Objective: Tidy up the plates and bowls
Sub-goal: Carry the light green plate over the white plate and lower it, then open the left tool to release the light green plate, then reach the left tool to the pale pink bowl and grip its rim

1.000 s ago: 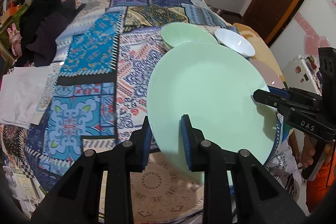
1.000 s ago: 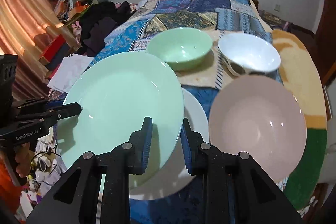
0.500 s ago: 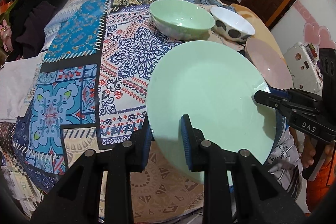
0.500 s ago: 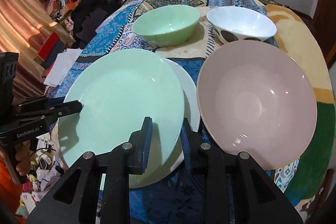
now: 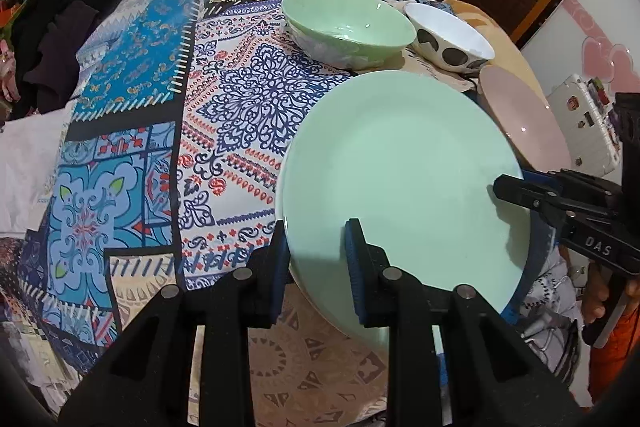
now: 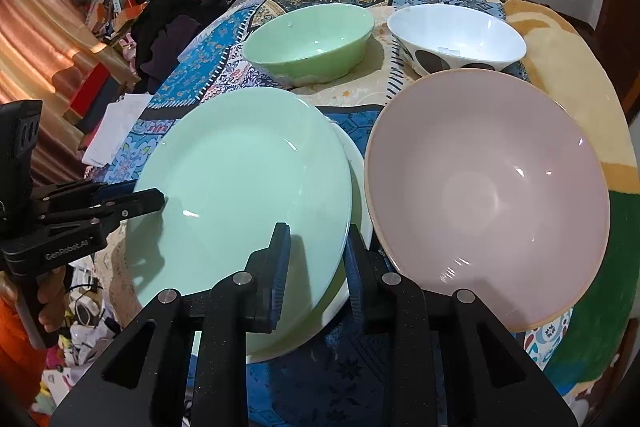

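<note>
A: What colours are the dishes?
B: Near left, a mint-green plate (image 6: 240, 187) over a white plate (image 6: 358, 187); near right, a dusty-pink bowl (image 6: 488, 195).
A: And farther off?
B: A pale-green bowl (image 6: 308, 43), a white bowl (image 6: 456, 39) with dark spots, a blue patchwork cloth (image 5: 132, 131).

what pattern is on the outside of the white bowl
Large dark spots on white bowl; clearest in the left wrist view.

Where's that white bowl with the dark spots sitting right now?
The white spotted bowl sits toward the far side of the patterned cloth, just right of the green bowl and behind the big pink bowl in the right wrist view.
</note>
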Demonstrator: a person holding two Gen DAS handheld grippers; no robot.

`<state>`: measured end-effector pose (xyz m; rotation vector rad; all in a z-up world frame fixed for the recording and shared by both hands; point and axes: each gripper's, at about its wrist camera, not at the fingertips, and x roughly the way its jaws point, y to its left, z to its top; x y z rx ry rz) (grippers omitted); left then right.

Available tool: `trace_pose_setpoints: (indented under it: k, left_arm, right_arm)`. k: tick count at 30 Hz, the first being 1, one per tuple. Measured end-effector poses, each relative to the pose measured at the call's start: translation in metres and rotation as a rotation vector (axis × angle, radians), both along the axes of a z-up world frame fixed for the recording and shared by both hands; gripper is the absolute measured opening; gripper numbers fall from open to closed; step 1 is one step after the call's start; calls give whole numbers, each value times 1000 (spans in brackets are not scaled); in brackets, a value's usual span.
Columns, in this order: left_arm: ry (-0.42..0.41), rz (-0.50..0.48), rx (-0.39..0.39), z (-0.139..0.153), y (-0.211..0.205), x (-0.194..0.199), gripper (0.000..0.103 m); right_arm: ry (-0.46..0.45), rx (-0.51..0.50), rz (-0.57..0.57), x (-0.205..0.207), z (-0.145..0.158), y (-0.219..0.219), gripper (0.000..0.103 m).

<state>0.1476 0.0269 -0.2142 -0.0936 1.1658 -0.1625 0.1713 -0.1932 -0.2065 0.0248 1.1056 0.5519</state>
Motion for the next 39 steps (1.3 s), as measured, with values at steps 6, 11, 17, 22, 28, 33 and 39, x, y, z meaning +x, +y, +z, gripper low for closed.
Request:
trace_pose_setpoints:
  k: [6,11,17,22,28,33,39]
  left_arm:
    - [-15,-14,24,-1,-2,3,26]
    - [-11,-38,23,-1,-12,4,26]
    - [-25,-20,21,6,-9,1,26]
    - [-65,-9,10,25,-7,-5,26]
    - [-144,-20,12,56,-19,-8,36]
    - [-226,-51,11,82,-35,-3,50]
    - [-296,-78,-8,101,-63,15,68]
  right_arm:
    - [-9,-5,5,0,1,0,25]
    - [-42,-52,15,-5,3,4,24]
    - [-95,-89,18,-10,17,-2,24]
    - [-160,-47,-7,-11,42,-14,28]
    - [-232,-18,-61,-8,66,-31,35]
    - [-279,-19,-118,-4,79,-50,45]
    - [-322,-35,-200,-1,86,-75,64]
